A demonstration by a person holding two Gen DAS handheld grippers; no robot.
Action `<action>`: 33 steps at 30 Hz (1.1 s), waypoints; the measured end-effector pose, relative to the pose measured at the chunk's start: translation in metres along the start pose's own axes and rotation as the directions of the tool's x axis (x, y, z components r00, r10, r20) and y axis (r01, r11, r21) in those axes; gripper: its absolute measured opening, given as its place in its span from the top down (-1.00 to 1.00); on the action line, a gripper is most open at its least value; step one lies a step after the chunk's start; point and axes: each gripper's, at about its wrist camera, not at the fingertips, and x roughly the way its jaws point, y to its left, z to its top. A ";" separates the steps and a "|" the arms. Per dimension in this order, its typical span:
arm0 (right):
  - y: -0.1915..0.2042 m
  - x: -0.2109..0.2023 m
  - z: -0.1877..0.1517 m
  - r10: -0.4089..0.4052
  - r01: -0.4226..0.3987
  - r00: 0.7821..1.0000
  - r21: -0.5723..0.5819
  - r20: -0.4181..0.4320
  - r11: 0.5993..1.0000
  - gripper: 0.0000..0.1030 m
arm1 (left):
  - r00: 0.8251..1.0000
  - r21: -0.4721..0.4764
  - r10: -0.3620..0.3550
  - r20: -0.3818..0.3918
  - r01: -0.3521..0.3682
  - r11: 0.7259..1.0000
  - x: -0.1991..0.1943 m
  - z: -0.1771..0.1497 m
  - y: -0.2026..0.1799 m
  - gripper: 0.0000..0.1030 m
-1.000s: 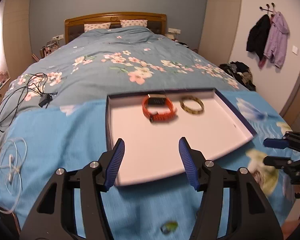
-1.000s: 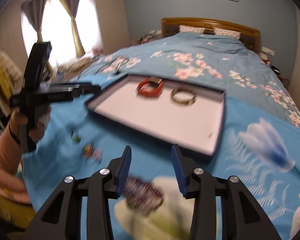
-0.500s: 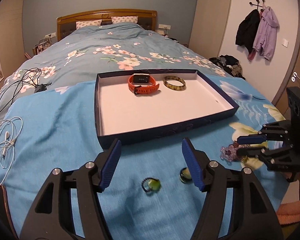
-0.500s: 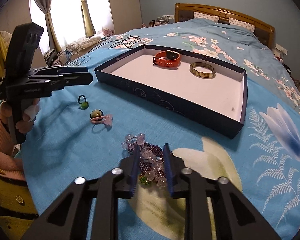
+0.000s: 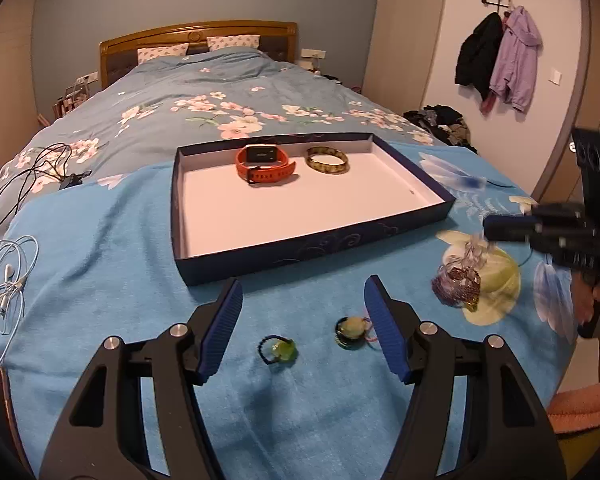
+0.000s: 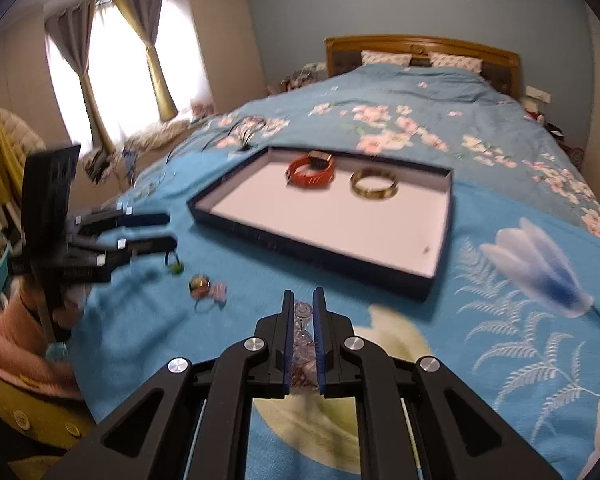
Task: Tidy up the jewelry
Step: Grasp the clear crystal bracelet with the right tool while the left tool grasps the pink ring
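right gripper (image 6: 301,304) at the bottom centre has just closed on the bead bracelet (image 6: 302,334); i'd lift slow so it clears the tray (image 6: 440,236) rim. left gripper (image 5: 302,300) sits wide, empty.

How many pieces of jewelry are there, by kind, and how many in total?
Watch: 1, in the tray
Bangle: 1, in the tray
Bead bracelet: 1, held by the right hand-held gripper
Rings on the bedspread: 2, green ring and yellow-green ring
Total: 5
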 end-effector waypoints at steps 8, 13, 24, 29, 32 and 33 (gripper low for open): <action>-0.003 -0.020 0.012 0.008 -0.012 0.997 0.041 0.078 0.999 0.85 | 0.999 0.066 -0.045 0.004 0.044 0.997 -0.006 -0.008 -0.016 -0.22; -0.001 -0.026 0.017 0.005 -0.010 0.994 0.042 0.112 0.999 0.85 | 0.998 0.106 -0.068 -0.008 0.068 0.992 -0.006 -0.014 -0.025 -0.19; -0.003 -0.016 0.016 0.018 -0.025 0.995 0.062 0.101 0.998 0.85 | 0.985 0.201 -0.148 -0.083 0.162 0.966 0.013 -0.022 -0.056 0.30; -0.002 -0.011 0.017 0.030 -0.036 0.995 0.064 0.094 0.997 0.85 | 0.980 0.181 -0.149 -0.134 0.172 0.968 0.031 -0.017 -0.057 0.35; -0.001 -0.008 0.016 0.038 -0.044 0.995 0.065 0.092 0.997 0.85 | 0.975 0.153 -0.137 -0.175 0.165 0.974 0.042 -0.016 -0.052 0.40; -0.001 -0.007 0.017 0.040 -0.046 0.995 0.065 0.091 0.997 0.85 | 0.973 0.140 -0.138 -0.184 0.165 0.976 0.045 -0.016 -0.050 0.41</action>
